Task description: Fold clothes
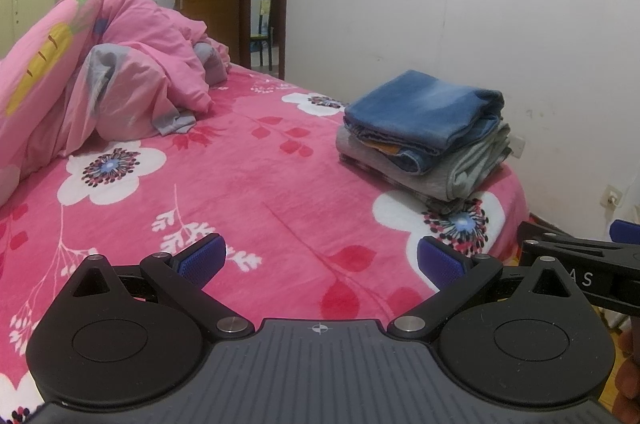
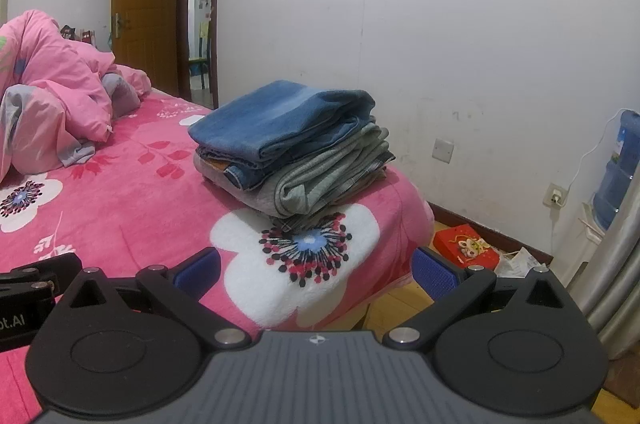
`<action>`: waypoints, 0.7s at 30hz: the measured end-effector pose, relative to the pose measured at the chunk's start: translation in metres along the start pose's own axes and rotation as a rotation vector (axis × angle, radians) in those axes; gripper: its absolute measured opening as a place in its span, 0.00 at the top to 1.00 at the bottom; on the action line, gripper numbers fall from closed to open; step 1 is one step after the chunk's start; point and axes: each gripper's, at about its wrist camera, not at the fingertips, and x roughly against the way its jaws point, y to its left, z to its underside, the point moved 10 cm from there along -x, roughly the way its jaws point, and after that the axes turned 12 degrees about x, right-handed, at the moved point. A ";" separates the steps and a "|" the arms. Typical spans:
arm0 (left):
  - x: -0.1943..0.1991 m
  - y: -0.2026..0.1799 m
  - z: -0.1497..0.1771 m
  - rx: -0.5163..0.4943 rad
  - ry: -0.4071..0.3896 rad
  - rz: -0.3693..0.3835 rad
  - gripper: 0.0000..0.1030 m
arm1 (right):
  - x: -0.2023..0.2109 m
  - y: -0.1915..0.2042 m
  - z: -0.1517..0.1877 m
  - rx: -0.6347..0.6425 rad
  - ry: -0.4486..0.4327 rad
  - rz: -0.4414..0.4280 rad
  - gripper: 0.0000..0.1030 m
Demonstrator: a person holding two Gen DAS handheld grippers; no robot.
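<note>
Both the left gripper (image 1: 322, 256) and the right gripper (image 2: 316, 270) are held spread wide with nothing between the blue pads (image 1: 200, 258), above the bed (image 1: 248, 192). A folded stack (image 2: 292, 152) is seen near the bed's far corner by the wall, jeans (image 1: 424, 112) laid on top of grey garments (image 1: 460, 172). A pink duvet (image 1: 100, 64) is heaped well apart at the left.

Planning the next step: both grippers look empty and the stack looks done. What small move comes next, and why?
Probably turn toward the crumpled quilt. Both the left gripper and right gripper are open and empty, the stack sits neatly folded, and no loose garment lies on the bedspread.
</note>
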 end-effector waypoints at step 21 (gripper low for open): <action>0.000 0.001 0.000 0.001 0.003 -0.001 0.00 | 0.000 0.002 0.002 -0.002 0.007 -0.002 0.00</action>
